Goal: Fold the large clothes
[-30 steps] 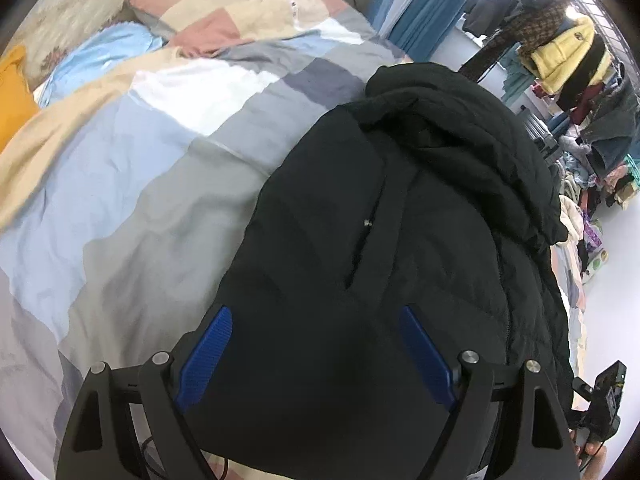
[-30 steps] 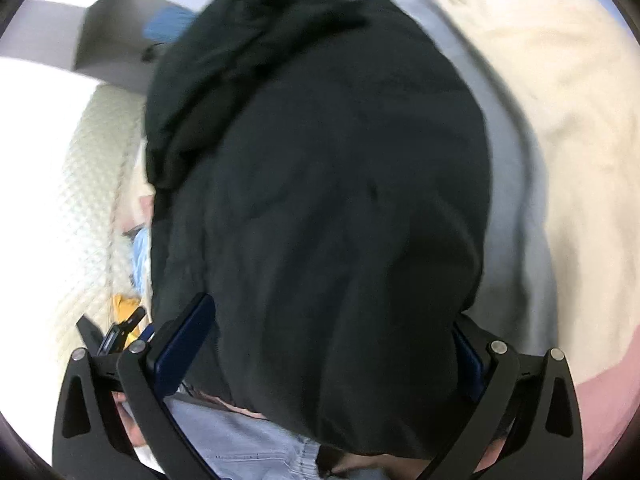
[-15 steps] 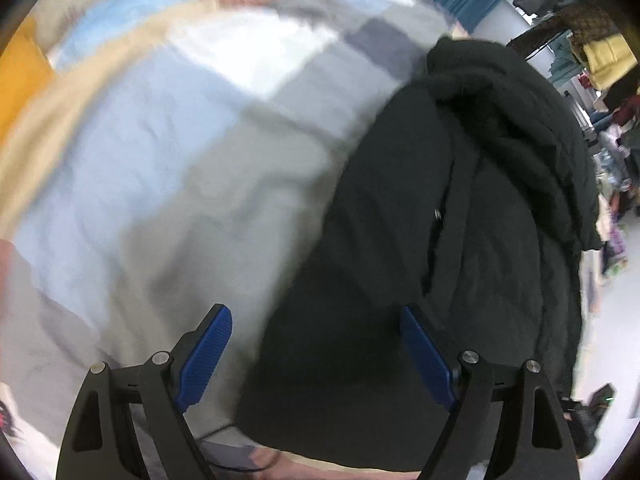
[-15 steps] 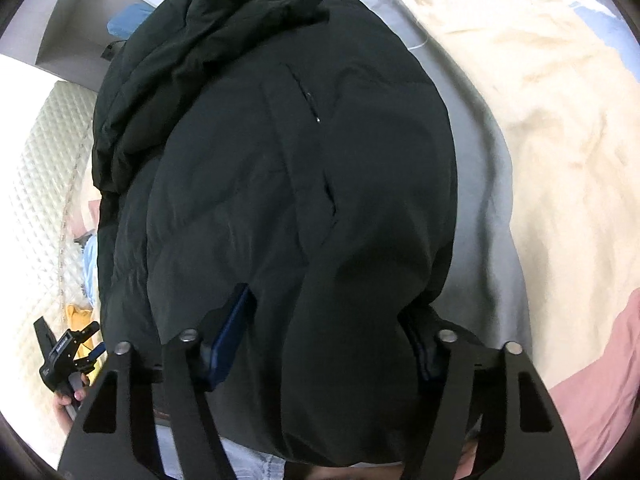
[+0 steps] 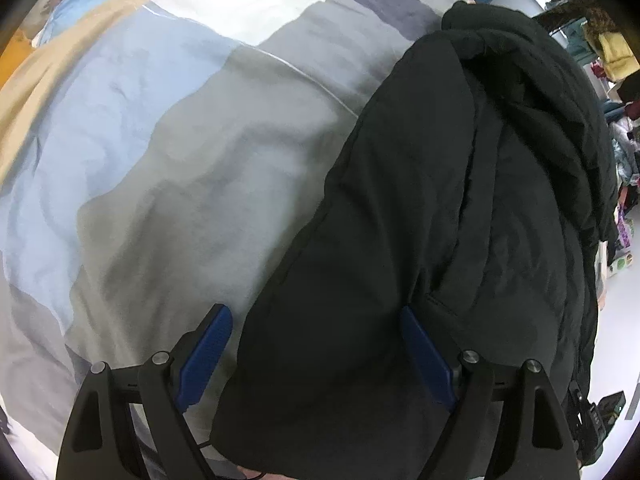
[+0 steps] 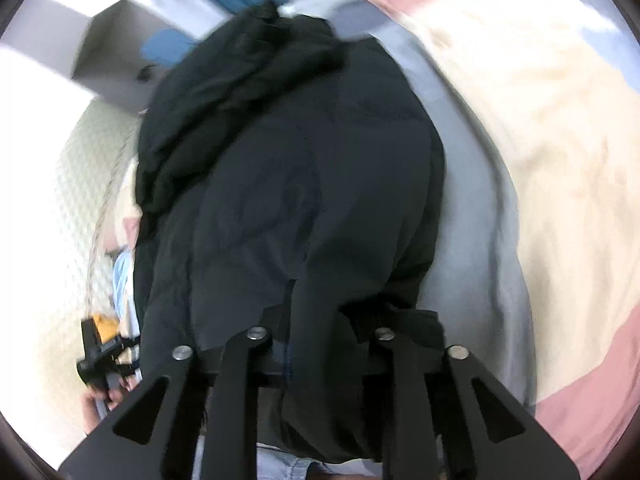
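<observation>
A large black puffy jacket (image 5: 460, 220) lies along the right side of a patchwork bed, hood end far from me. My left gripper (image 5: 316, 344) is open, its blue pads wide apart, with the jacket's near hem lying between and over the right pad (image 5: 424, 356). In the right wrist view the same jacket (image 6: 300, 168) fills the middle. My right gripper (image 6: 316, 332) is shut on the jacket's near hem, which bunches up between the fingers and hides the pads.
The bedcover (image 5: 168, 168) has blue, grey, white and beige patches; cream and pink patches (image 6: 560, 152) show right of the jacket. A clothes rack (image 5: 608, 44) stands beyond the bed. My left hand's gripper (image 6: 100, 356) shows at the lower left of the right wrist view.
My right gripper has closed from wide open onto the jacket's hem. The left gripper has shifted left along the hem, so more bedcover shows; it stays open.
</observation>
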The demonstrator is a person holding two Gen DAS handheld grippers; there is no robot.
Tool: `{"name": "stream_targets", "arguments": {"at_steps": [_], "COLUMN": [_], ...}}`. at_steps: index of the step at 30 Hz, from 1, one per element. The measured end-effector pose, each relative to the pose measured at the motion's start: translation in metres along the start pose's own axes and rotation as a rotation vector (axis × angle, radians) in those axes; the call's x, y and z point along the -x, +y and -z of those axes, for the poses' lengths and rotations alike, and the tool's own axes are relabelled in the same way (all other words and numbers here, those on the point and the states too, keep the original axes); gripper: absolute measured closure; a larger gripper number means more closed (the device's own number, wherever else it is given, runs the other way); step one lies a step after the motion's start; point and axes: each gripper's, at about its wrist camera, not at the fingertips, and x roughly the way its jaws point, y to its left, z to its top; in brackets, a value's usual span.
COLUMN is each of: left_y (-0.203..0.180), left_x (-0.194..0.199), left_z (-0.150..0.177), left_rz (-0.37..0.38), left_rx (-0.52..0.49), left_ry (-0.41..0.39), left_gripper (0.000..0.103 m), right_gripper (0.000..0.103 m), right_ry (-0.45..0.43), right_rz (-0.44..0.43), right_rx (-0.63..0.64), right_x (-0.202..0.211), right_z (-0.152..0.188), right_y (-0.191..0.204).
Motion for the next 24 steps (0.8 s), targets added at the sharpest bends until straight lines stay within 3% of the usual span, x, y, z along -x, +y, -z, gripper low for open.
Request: {"name": "stream_targets", "arguments": {"at_steps": [4, 6, 11, 12, 13, 14, 16, 19, 24], "left_y": [-0.002, -0.001, -0.009, -0.011, -0.017, -0.020, -0.031, -0.038, -0.019], "left_x": [-0.006, -0.008, -0.004, -0.002, -0.003, -0.001, 0.007, 0.022, 0.075], "left_z": [-0.002, -0.003, 0.001, 0.004, 0.006, 0.008, 0.012, 0.015, 0.017], "left_rz": [0.054, 0.087, 0.160, 0.199, 0.262, 0.280, 0.283, 0.318, 0.490], "left_rx": [0.004, 0.017, -0.012, -0.021, -0.042, -0.067, -0.124, -0.162, -0.130], "left_ry": [0.018, 0.029, 0.030, 0.037, 0.059, 0.062, 0.036, -0.002, -0.079], "left_gripper": [0.018, 0.022, 0.035, 0.055, 0.066, 0.069, 0.088, 0.096, 0.099], "right_gripper": [0.045, 0.037, 0.034, 0.038, 0.056, 0.064, 0.084, 0.091, 0.094], "right_ry": [0.061, 0.076, 0.094, 0.091, 0.087, 0.079, 0.056, 0.042, -0.019], "right_rz": [0.080, 0.090, 0.062, 0.035, 0.012, 0.005, -0.005, -0.015, -0.042], "right_rx": [-0.079, -0.111, -0.135, -0.129, -0.112, -0.080, -0.049, -0.022, 0.041], "right_x": [-0.018, -0.021, -0.022, -0.018, -0.013, -0.009, 0.000, 0.013, 0.048], "right_z": [0.001, 0.001, 0.000, 0.000, 0.001, 0.001, 0.002, -0.003, -0.008], "right_y": [-0.012, -0.019, -0.028, -0.028, -0.027, -0.023, -0.016, -0.012, 0.005]}}
